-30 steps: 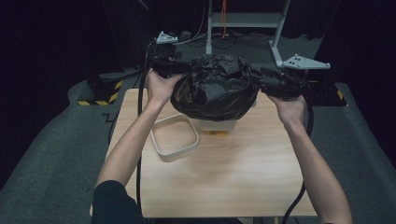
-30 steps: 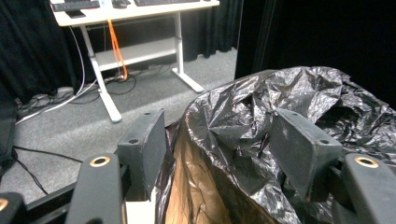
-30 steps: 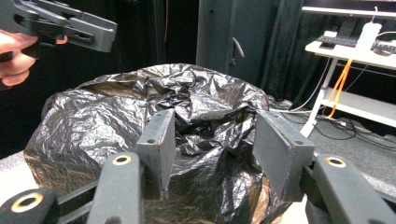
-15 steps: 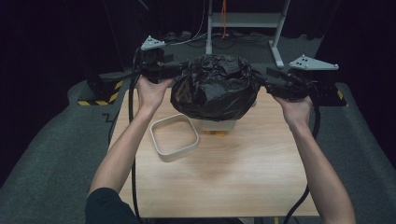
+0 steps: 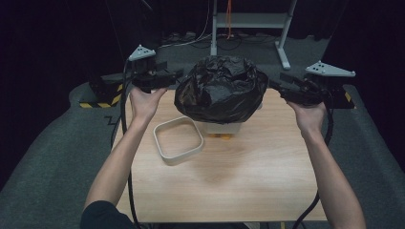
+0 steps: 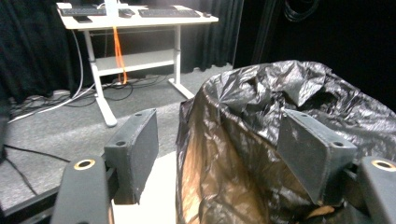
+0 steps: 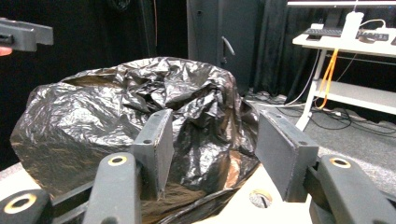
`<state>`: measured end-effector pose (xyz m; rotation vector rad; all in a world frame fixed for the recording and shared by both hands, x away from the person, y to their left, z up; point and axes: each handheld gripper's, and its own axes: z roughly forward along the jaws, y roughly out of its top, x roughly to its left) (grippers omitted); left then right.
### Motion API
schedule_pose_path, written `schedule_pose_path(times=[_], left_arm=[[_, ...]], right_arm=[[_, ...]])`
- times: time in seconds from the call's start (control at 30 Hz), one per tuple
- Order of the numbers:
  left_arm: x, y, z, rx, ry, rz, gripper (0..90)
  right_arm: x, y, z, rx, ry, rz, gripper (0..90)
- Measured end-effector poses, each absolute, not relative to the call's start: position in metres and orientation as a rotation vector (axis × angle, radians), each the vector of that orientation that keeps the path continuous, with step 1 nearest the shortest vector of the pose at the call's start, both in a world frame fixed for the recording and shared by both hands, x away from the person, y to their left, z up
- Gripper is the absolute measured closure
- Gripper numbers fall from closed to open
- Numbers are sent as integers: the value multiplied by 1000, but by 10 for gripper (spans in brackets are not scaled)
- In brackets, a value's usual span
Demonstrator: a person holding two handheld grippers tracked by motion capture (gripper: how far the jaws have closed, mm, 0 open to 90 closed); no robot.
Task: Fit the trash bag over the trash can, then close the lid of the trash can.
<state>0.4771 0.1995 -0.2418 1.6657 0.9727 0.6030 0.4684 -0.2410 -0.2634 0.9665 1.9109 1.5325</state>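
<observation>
Black bag (image 5: 220, 89) sits between my left tongs (image 5: 173, 76) and right tongs (image 5: 279, 88); both apart, left just opened wider, nothing gripped.

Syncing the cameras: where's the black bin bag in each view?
High view: black bag top centre, between both grippers.
Left gripper view: right half, around its right jaw.
Right gripper view: left and centre, behind its left jaw.
Shared landmark: white desk.

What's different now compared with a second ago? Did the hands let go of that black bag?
Yes: the left gripper and right gripper have drawn outward, off the black bag. The left one's jaws have just been opening, nothing gripped. The bag, pale ring and table stayed put.
</observation>
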Motion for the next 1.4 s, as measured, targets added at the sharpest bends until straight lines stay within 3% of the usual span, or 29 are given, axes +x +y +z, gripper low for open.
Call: schedule_pose_path(times=[1.4], left_arm=[[453, 255, -310, 1628, 1132, 583, 257]], right_arm=[[461, -287, -305, 1097, 1861, 1496, 464]])
